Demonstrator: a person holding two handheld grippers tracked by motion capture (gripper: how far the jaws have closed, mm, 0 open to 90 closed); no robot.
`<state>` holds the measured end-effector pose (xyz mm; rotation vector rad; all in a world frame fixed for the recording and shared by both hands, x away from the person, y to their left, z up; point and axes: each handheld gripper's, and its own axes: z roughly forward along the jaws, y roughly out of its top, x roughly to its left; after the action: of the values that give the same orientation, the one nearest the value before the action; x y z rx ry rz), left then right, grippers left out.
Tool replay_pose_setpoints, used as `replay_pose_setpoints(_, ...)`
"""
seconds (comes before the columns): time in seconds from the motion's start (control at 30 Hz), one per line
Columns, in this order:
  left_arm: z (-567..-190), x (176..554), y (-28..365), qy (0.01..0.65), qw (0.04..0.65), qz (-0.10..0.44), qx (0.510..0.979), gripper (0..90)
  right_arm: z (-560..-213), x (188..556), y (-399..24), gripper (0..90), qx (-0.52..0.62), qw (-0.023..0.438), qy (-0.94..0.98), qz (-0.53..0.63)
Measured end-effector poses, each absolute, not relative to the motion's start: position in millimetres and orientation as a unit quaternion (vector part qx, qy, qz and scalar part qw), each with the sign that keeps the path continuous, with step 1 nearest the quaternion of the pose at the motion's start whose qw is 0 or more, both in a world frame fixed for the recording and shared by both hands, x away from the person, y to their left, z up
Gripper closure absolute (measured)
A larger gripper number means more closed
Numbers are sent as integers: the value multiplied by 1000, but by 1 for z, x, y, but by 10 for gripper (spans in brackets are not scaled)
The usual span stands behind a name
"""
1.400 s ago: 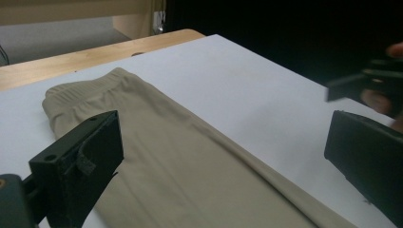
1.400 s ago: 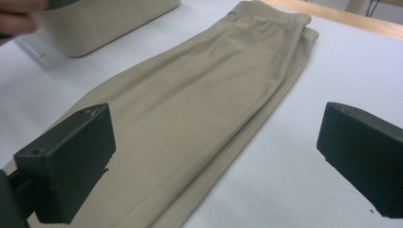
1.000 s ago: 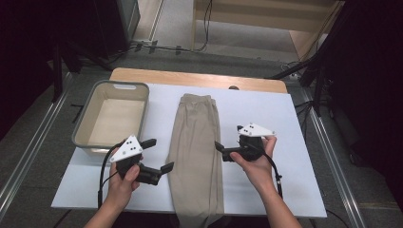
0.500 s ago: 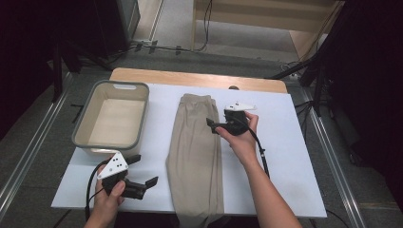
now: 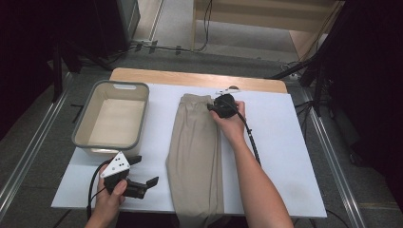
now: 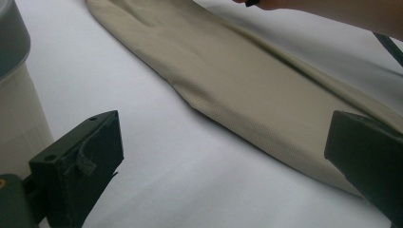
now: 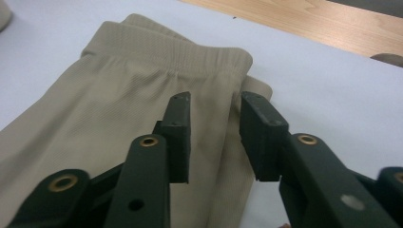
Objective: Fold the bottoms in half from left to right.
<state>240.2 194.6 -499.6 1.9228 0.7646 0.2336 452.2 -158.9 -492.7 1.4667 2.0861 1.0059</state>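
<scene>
White table [image 5: 280, 156] under me, with the folded beige pants [image 5: 196, 156] lying down the centre of the frame. My right claw [image 7: 214, 137] has just been closing; it's narrow now over the waistband, not gripping yet. My left claw [image 6: 223, 161] sits wide open at lower left, holding nothing.

No lettering, label, brand mark, number or sign can be read anywhere in these views.
</scene>
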Motion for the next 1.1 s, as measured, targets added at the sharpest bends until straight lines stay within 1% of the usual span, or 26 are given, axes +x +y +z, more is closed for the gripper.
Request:
replay_pose_setpoints(0.07,-501,240,193,315,501,98,800,0,-494,460,-158,654,531,207,742,353)
replay_pose_setpoints(0.17,-501,239,192,310,501,99,802,0,-496,470,-158,657,544,198,733,356)
replay_pose_setpoints(0.27,-501,240,193,312,502,95,801,0,-497,478,-159,684,553,193,728,356)
replay_pose_setpoints(0.3,-501,240,194,312,503,95,801,0,-498,480,-159,708,556,193,727,353)
replay_pose_setpoints(0.37,-501,240,194,313,504,93,800,0,-499,482,-159,759,555,177,728,361)
replay_pose_setpoints(0.4,-501,240,194,312,503,93,800,0,-499,482,-159,783,552,181,732,357)
replay_pose_setpoints(0.47,-501,240,194,313,504,92,800,0,-500,482,-159,868,549,178,736,353)
replay_pose_setpoints(0.53,-502,241,194,314,506,92,798,0,-498,482,-161,886,544,178,740,354)
replay_pose_setpoints(0.6,-501,241,194,315,507,91,797,0,-495,481,-162,887,540,179,738,364)
replay_pose_setpoints(0.8,-501,241,194,315,507,91,797,0,-483,481,-169,889,537,211,733,361)
replay_pose_setpoints(0.87,-501,241,194,315,507,91,797,0,-485,483,-174,889,541,218,732,352)
replay_pose_setpoints(1.0,-502,241,194,315,506,91,798,0,-496,487,-176,887,545,218,739,331)
replay_pose_setpoints(1.03,-502,241,194,315,506,91,798,0,-500,488,-177,882,552,211,736,331)
replay_pose_setpoints(1.07,-502,241,193,315,506,91,798,0,-502,488,-177,798,557,206,733,331)
replay_pose_setpoints(1.1,-502,241,193,316,505,91,798,0,-503,489,-176,670,563,208,729,329)
